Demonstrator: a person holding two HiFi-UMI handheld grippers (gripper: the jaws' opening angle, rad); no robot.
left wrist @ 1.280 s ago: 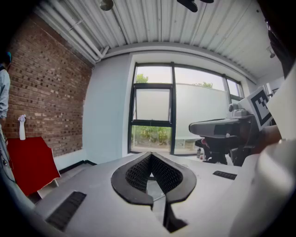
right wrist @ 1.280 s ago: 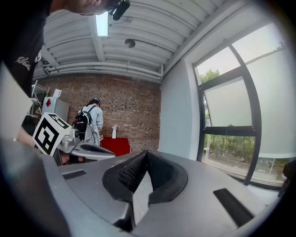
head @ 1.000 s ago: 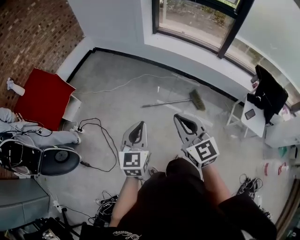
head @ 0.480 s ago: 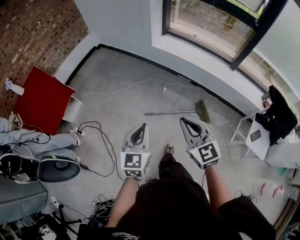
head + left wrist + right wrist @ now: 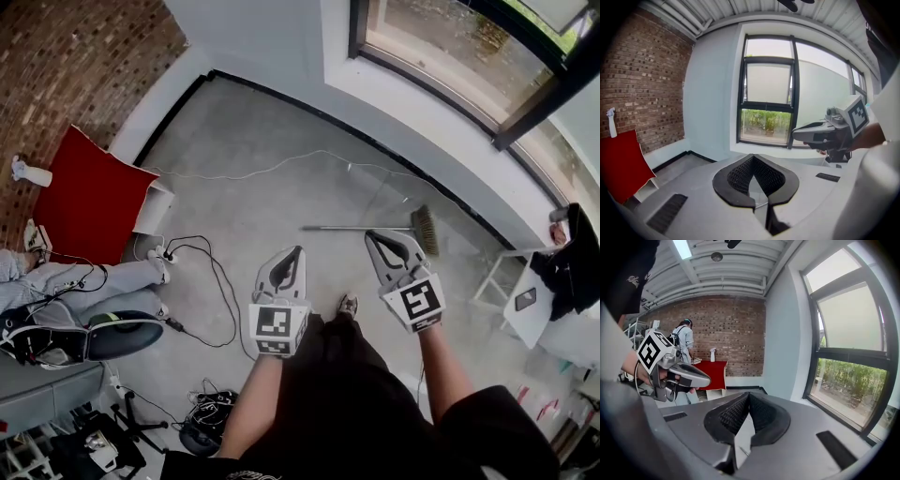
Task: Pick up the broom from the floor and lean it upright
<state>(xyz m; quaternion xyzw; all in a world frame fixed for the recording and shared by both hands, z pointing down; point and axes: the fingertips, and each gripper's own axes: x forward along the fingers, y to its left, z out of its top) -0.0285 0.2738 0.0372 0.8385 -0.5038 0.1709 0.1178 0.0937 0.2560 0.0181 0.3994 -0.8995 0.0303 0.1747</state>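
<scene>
Floor of grey concrete (image 5: 244, 178) spreads ahead of both sets of fingers, mostly bare, so there looks to be ample room to step in and swing a long handle up. White wall with a black skirting strip (image 5: 272, 47) and the big dark-framed window (image 5: 441, 56) bound it beyond the fingers; that wall seems the natural spot for leaning. Flat red panel (image 5: 89, 197) sits well off to the left of the left fingers, out of the way. Long grey-handled broom with a straw-coloured bristle head (image 5: 342, 227) lies flat on the floor, beyond and below the right fingers, untouched. Thin white cable (image 5: 272, 167) trails farther ahead and black cable loops (image 5: 211, 281) lie left of the left fingers, both possible snags. Left gripper (image 5: 293, 253) and right gripper (image 5: 377, 237) are clenched on nothing, side by side, probably carried that way for the approach.
</scene>
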